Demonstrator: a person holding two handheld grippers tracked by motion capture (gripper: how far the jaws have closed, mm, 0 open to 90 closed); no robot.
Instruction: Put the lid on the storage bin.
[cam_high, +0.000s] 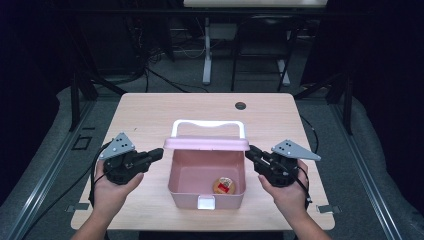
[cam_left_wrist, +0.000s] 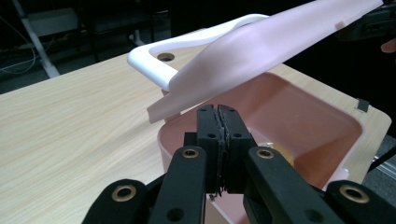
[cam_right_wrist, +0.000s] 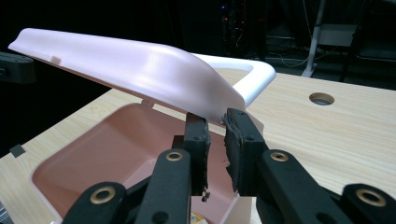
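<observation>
Pink plastic box (cam_high: 207, 181) with its half-raised lid (cam_high: 206, 144) sat near the tabletop's (cam_high: 145, 115) front edge. Left claw (cam_high: 157, 153) was clenched empty; right claw (cam_high: 250, 151), slightly parted, should have nudged the lid's edge gently.

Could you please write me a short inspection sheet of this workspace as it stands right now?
Surface: light wooden table, with a round hole near its far edge.
Job's things: pink box, its lid raised partway, white handle behind it; a small round snack lies inside, near the front wall.
Clutter: nothing seen.
Grippers: left gripper shut, empty, beside the box's left rim; right gripper slightly apart, its tips at the lid's right edge, grip uncertain.
Cables: one trails from each gripper; more lie on the floor beyond.
Surroundings: dark room, desk legs and a black frame behind.
</observation>
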